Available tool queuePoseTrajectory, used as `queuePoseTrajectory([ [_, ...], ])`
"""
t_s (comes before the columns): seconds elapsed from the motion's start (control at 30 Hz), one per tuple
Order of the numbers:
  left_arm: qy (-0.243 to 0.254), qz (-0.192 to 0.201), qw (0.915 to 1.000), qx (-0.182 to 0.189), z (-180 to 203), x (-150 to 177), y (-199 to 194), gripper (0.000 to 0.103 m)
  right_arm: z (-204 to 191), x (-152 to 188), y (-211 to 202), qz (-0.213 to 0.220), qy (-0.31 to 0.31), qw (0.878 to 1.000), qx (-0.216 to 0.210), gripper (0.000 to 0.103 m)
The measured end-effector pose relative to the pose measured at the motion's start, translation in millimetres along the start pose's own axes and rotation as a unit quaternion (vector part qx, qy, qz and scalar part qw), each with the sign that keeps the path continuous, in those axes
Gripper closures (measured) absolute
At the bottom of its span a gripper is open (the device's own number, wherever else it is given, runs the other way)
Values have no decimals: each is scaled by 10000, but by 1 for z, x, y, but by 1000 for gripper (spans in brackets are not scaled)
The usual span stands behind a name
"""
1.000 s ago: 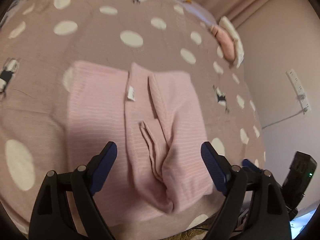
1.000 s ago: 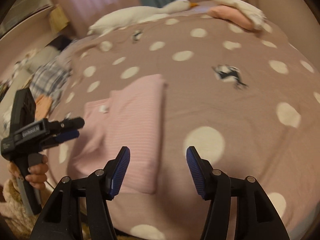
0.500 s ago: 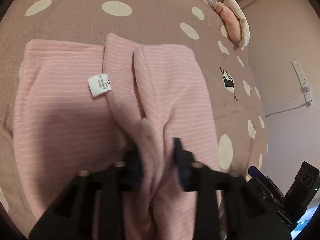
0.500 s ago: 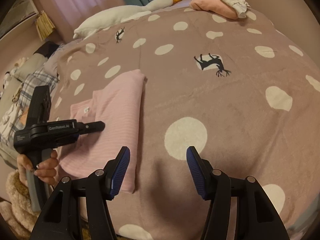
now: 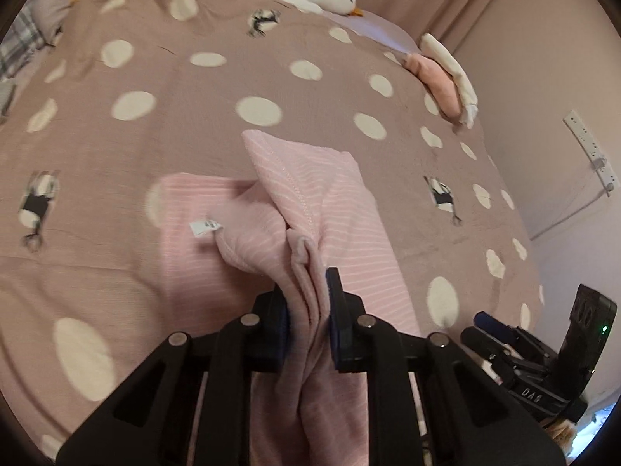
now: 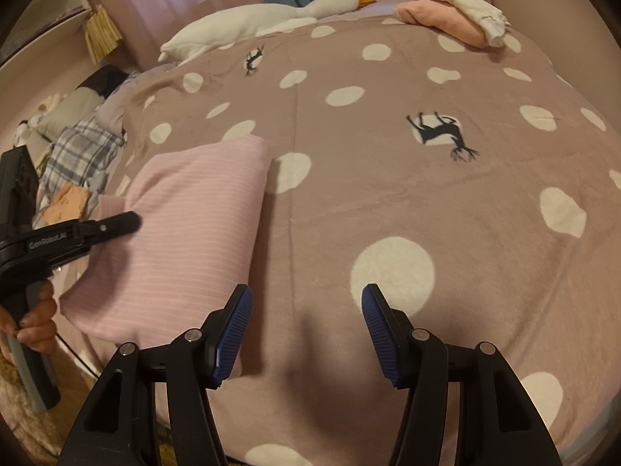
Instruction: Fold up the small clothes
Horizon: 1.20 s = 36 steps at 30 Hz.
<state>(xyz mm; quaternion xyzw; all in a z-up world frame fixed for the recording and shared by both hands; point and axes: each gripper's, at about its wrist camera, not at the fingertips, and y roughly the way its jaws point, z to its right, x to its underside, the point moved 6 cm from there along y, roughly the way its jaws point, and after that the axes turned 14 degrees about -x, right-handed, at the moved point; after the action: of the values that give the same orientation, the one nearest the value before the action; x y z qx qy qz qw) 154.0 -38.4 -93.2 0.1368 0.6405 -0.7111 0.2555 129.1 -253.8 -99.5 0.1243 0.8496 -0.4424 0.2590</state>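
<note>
One garment [image 5: 349, 233], frame centre: left gripper [image 5: 306, 310], wide a second ago, closing on bunched hem, fold starting; right gripper [image 6: 306, 334] gapes empty.

I see a mauve polka-dot blanket [image 6: 388, 202] w/ deer prints filling most of frame. Goose plush [image 6: 264, 15] top centre, plaid cloth [image 6: 81, 147] mid left, wall power strip [image 5: 590, 147] at right edge of left view.

Pink striped garment [image 5: 341, 202], dotted mauve blanket [image 5: 240, 77]
</note>
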Motion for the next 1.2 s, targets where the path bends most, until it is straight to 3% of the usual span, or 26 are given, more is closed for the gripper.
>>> queuePoseTrajectory([
  [0.2,-49,15,9988,-491,-32,11,4,86,-18,2,13,-187,-250,9994,-118,45],
  [0.37,-274,-476,9952,-805,-56,29,40,81,-29,6,26,-383,-416,9983,-164,45],
  [0.6,-508,-478,9959,-568,-61,29,23,77,-40,10,37,-583,-544,9967,-176,45],
  [0.73,-562,-441,9969,-325,-61,37,5,60,-50,10,39,-597,-669,9957,-241,45],
  [0.8,-597,-465,9969,-226,-62,44,-1,58,-54,11,42,-639,-712,9950,-279,45],
  [1.0,-576,-793,9944,-391,-68,72,8,57,-66,21,60,-952,-879,9909,-372,45],
  [1.2,-712,-879,9925,-463,-73,86,19,42,-61,39,80,-1415,-866,9859,-203,45],
])
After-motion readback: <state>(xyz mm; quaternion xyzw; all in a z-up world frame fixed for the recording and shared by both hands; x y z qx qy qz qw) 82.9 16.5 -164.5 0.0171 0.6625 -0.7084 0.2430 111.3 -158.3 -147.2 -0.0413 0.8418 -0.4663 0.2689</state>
